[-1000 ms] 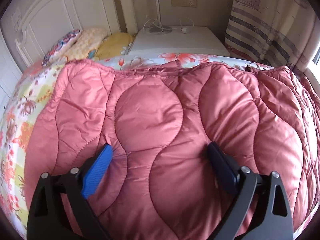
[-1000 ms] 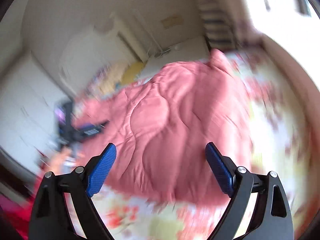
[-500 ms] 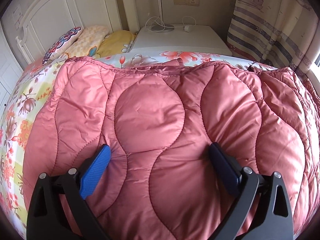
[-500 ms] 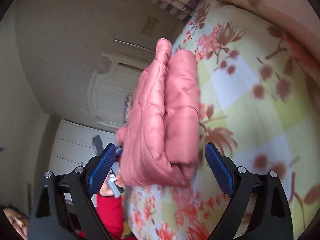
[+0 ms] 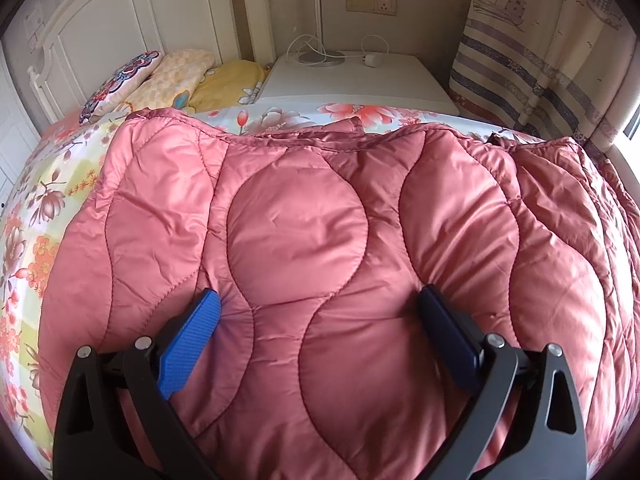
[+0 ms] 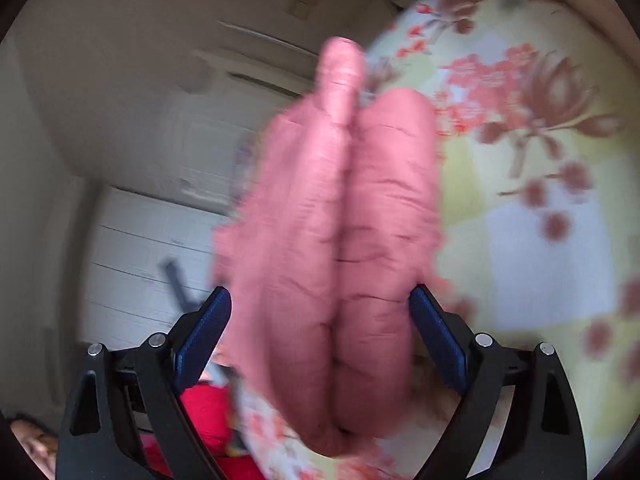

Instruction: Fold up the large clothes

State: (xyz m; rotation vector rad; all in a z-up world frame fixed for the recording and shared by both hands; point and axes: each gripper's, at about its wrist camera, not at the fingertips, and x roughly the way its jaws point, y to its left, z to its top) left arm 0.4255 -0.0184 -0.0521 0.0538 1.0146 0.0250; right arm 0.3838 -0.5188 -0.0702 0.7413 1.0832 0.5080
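One pink quilted coat (image 5: 320, 240) lies folded on a floral bedsheet (image 5: 32, 248), with both tools at it.

Under the left tool (image 5: 320, 300) the coat spreads wide, filling the space between and ahead of its blue pads, which stand wide apart and rest on the padded surface without pinching it. Seen from the right tool (image 6: 320, 304) (this view is blurred), the coat's folded end shows as two thick rolls side by side between the wide-set pads; the right-hand pad seems to touch the fabric, the other stands just clear, so nothing is clamped. Beyond the coat from the left tool are pillows (image 5: 160, 76) against a white headboard (image 5: 120, 12), a white nightstand (image 5: 352, 76) with a cable, and a striped curtain (image 5: 540, 60). Below the right tool's left finger a red sleeve (image 6: 204, 412) shows.
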